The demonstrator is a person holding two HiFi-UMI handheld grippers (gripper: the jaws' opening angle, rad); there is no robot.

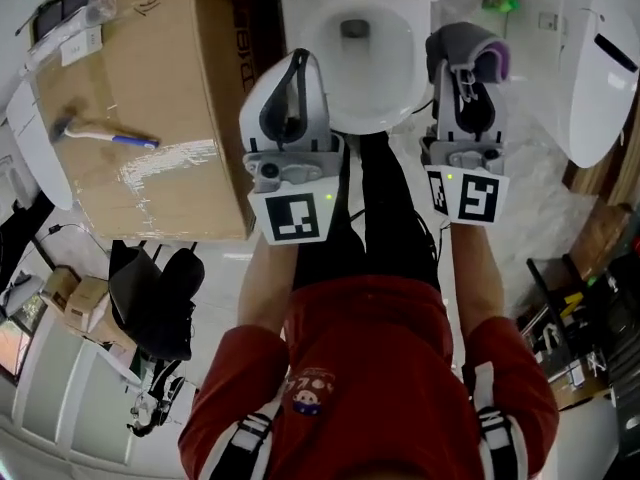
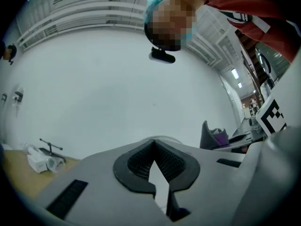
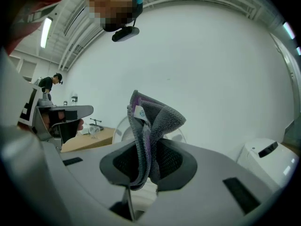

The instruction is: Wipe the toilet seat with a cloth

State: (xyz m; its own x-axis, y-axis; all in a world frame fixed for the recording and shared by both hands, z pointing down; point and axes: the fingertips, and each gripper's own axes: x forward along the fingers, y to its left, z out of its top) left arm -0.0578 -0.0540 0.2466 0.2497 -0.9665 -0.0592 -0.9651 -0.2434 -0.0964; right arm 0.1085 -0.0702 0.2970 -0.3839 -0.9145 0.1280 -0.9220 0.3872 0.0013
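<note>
The white toilet (image 1: 400, 93) stands at twelve o'clock on a pale floor. A taped cardboard box (image 1: 150, 78) sits at ten with a blue-handled tool (image 1: 100, 133) lying on it, and another white fixture (image 1: 590, 78) is at two. The left gripper (image 1: 297, 68) has its fingers (image 2: 136, 161) pressed together on nothing. The right gripper (image 1: 470, 63) pinches a folded grey-and-purple cloth (image 1: 485, 53) between its fingers (image 3: 174, 161), at one o'clock, just right of the bowl.

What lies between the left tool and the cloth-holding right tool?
The white toilet bowl and, nearer the camera, the person's black trousers, seen in the head view.
</note>
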